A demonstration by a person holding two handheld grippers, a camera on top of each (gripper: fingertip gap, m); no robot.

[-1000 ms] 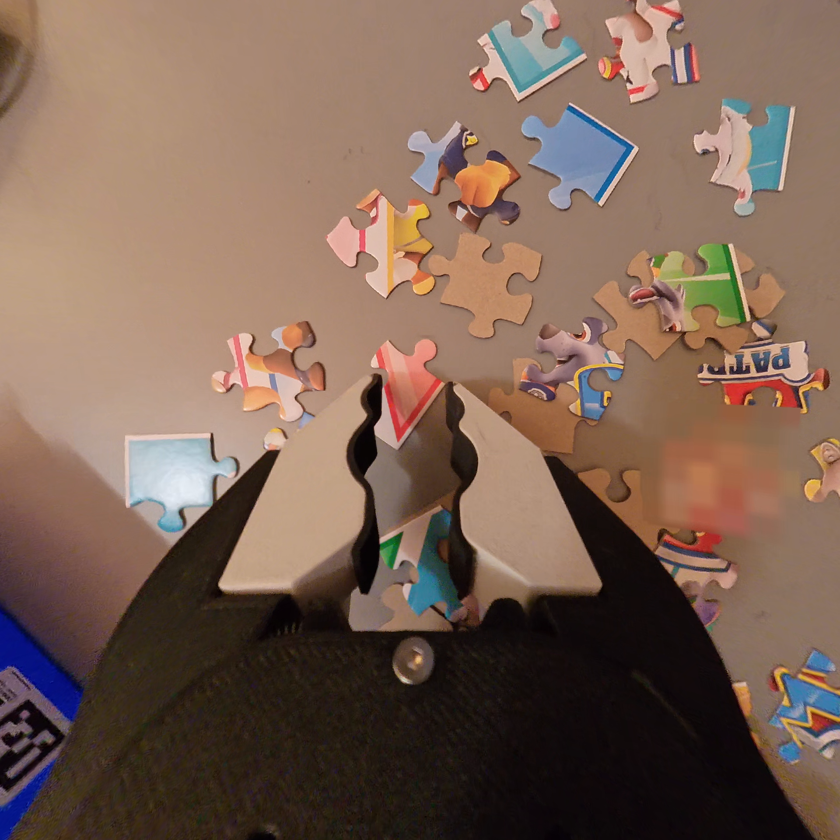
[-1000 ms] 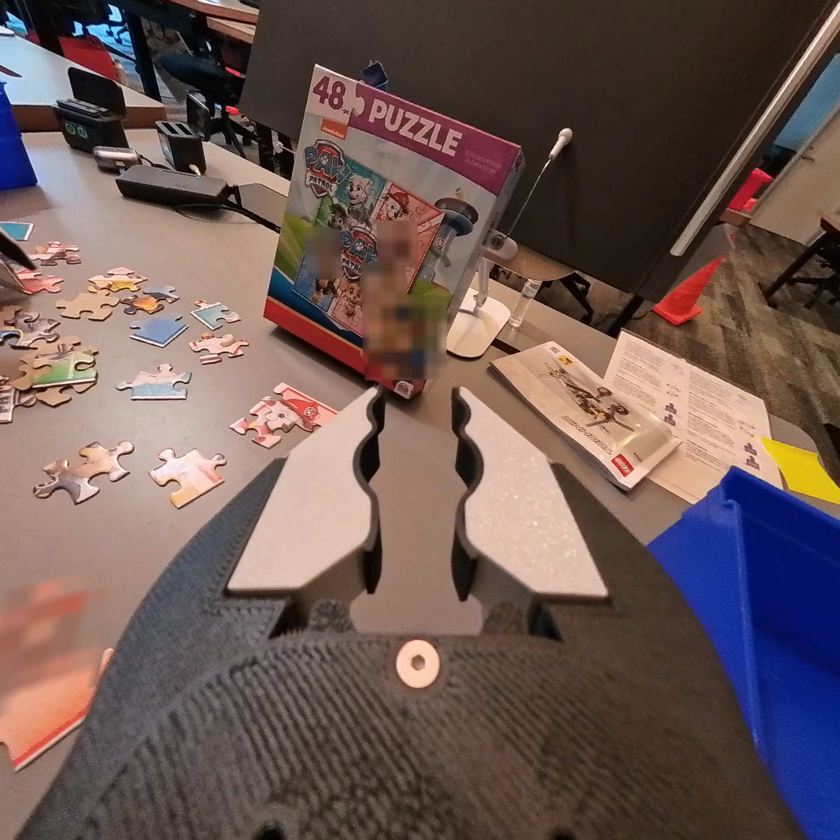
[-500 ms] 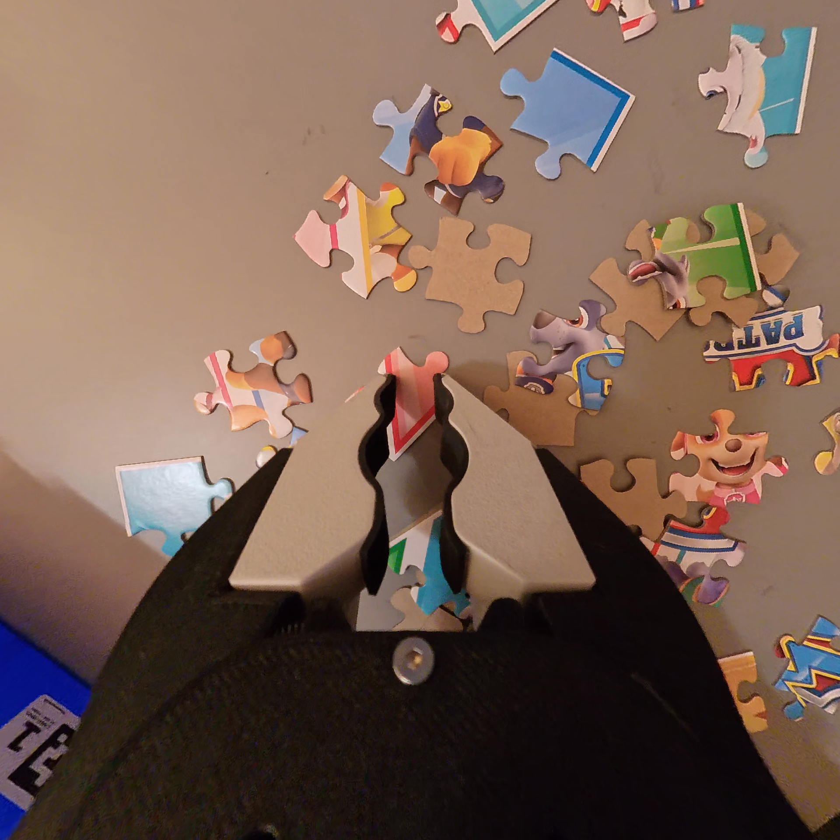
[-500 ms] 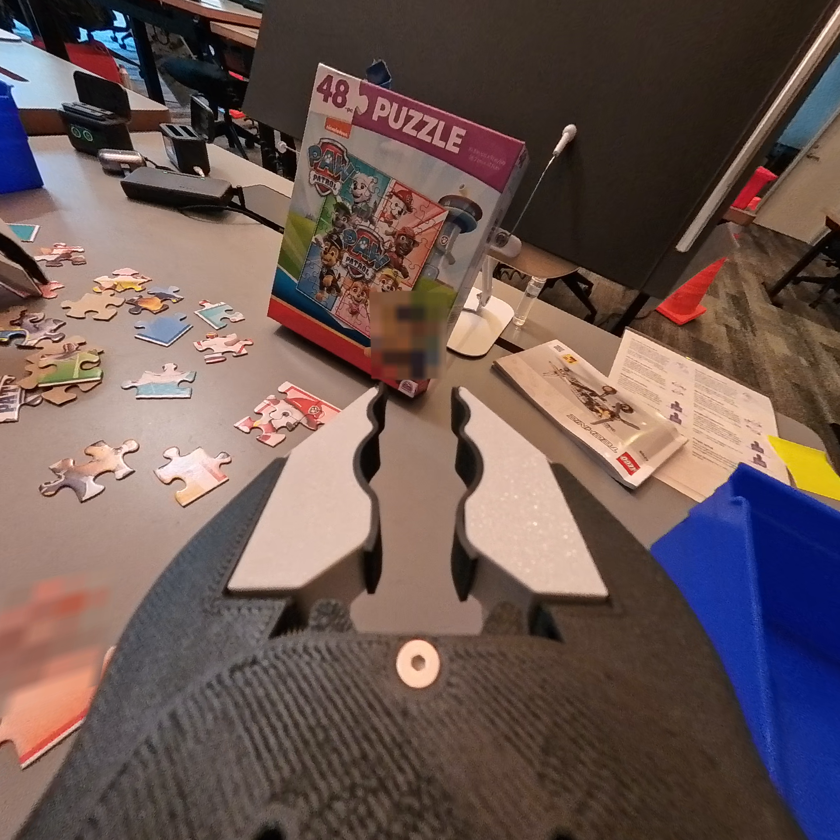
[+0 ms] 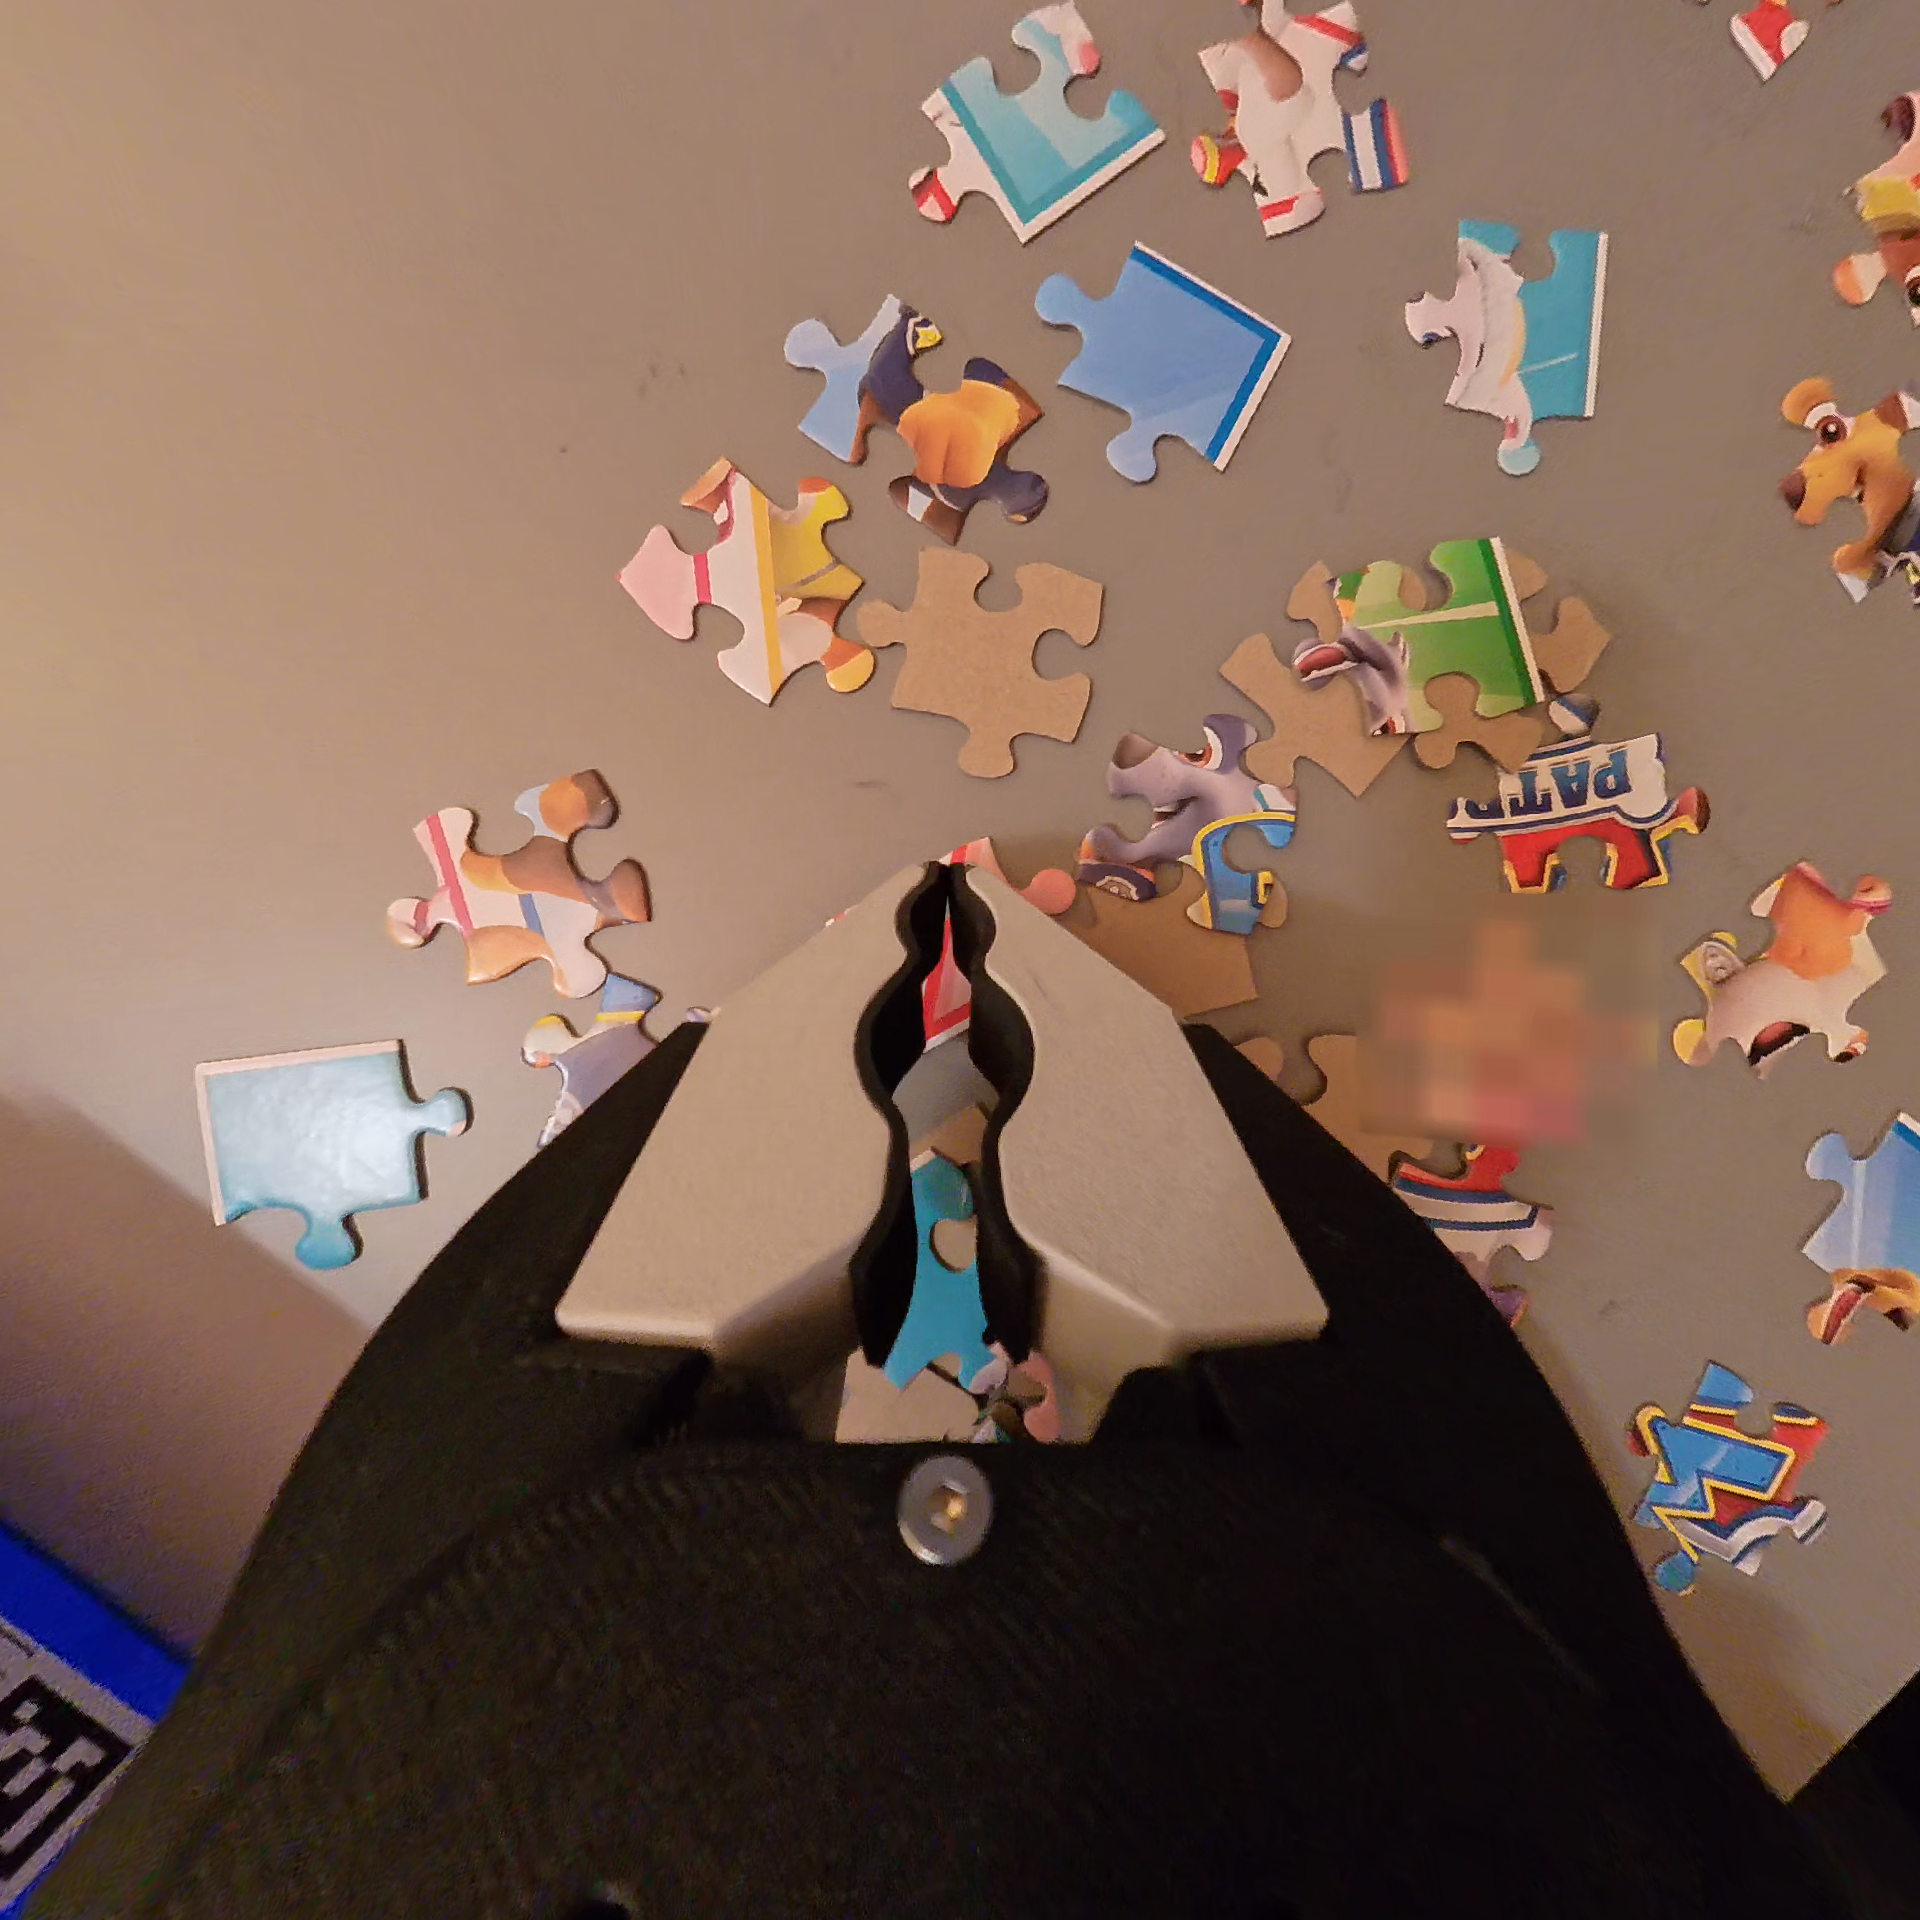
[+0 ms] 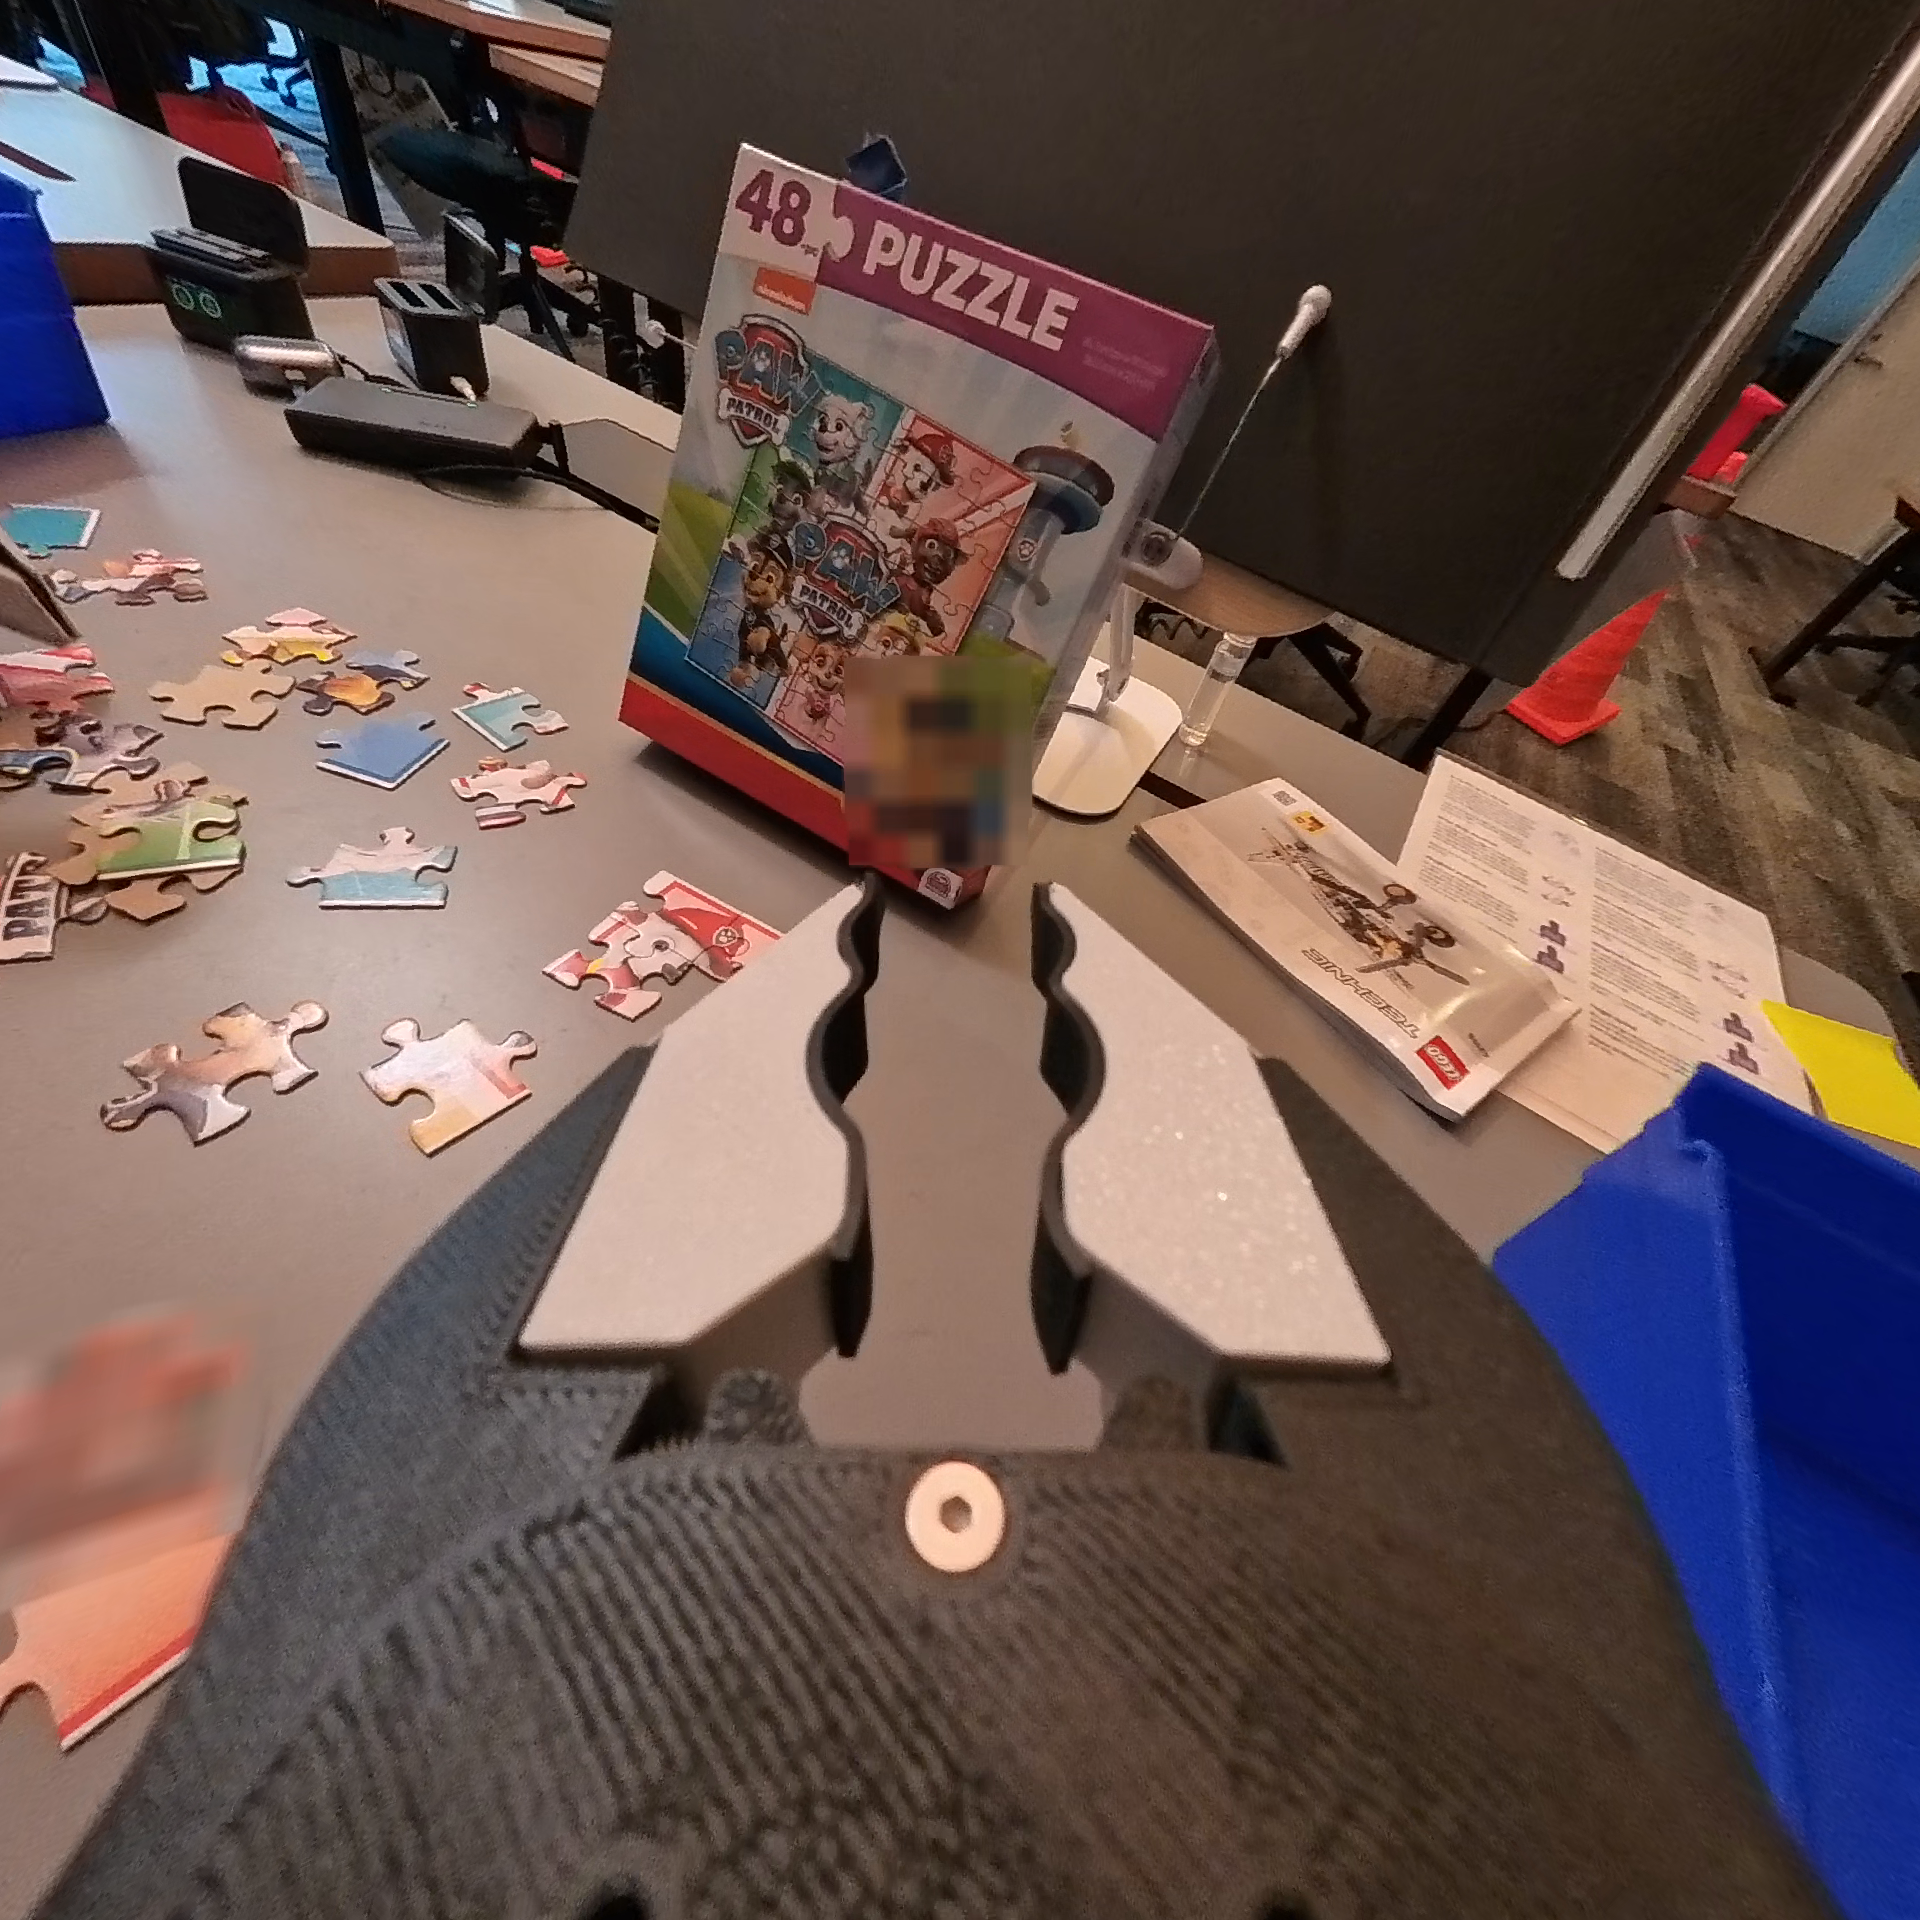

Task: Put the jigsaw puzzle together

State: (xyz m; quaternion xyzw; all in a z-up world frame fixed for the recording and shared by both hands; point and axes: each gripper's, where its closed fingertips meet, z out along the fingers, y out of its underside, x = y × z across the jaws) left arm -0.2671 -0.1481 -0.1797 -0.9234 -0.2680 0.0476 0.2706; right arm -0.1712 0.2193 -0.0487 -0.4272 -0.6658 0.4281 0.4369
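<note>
In the left wrist view my left gripper (image 5: 948, 873) hangs over the grey table (image 5: 312, 416). Its fingertips are shut on a pink-and-red puzzle piece (image 5: 943, 997). The piece's pink tab (image 5: 1049, 890) sticks out to the right of the tips. Several loose pieces lie around, some face down, such as a brown one (image 5: 987, 665). My right gripper (image 6: 951, 904) is open and empty. It hovers above bare table in front of the upright puzzle box (image 6: 914, 499). A small joined group of red pieces (image 6: 665, 940) lies to its left. The left gripper's finger (image 6: 26, 603) shows at the far left edge.
A blue bin (image 6: 1766, 1351) stands at the right, with a booklet (image 6: 1351, 966) and paper sheets beyond it. A lamp base (image 6: 1101, 748) stands behind the box. Chargers and a black adapter (image 6: 405, 426) lie at the back left. A light-blue corner piece (image 5: 312, 1132) lies near the table edge. My right fingertips sit around 40 cm from my left ones.
The left jaws closed onto the pink-and-red piece that lay between them. The piece shifted to the right with the gripper. The right gripper stayed still and open.
</note>
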